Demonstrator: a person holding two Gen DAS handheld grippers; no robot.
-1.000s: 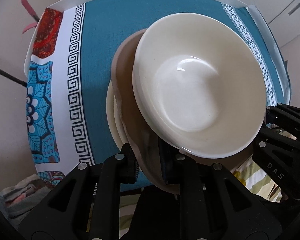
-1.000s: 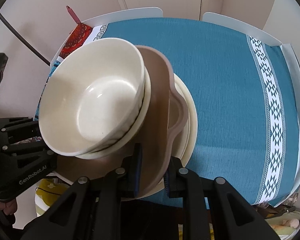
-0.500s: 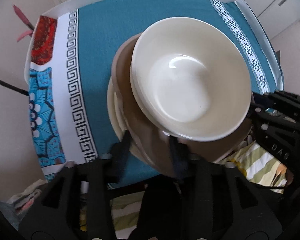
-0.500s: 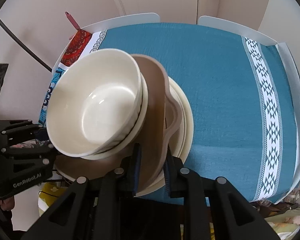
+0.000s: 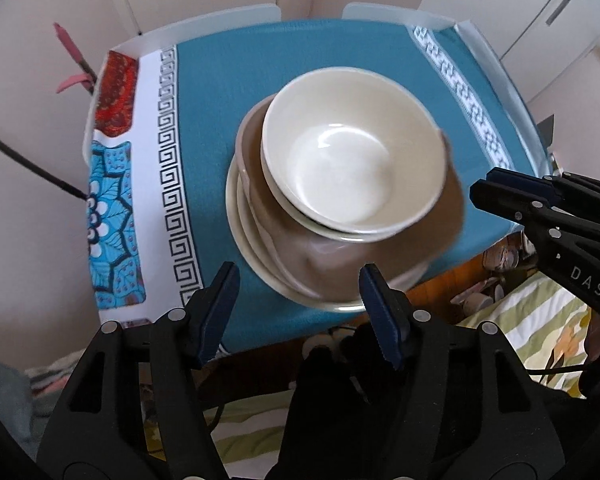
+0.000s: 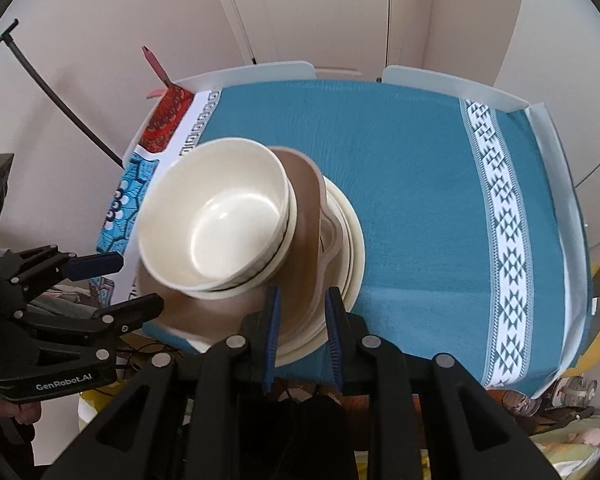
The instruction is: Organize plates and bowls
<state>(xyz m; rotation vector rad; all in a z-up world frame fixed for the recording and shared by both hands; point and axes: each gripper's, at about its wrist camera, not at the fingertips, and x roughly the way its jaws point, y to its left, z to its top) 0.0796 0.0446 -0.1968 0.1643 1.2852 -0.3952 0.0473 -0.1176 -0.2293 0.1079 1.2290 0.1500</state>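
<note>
The left gripper (image 5: pixel 298 312) was opening, clear of the stack; the right gripper (image 6: pixel 300 322), pinching the brown plate (image 6: pixel 306 240), should release gently.

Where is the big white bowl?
The white bowl tops the stack, on the brown plate, near the table's front edge.

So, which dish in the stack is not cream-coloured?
The brown plate, sandwiched mid-stack: it lies under the nested cream bowls and on top of the cream plates. It is the only brown piece.
</note>
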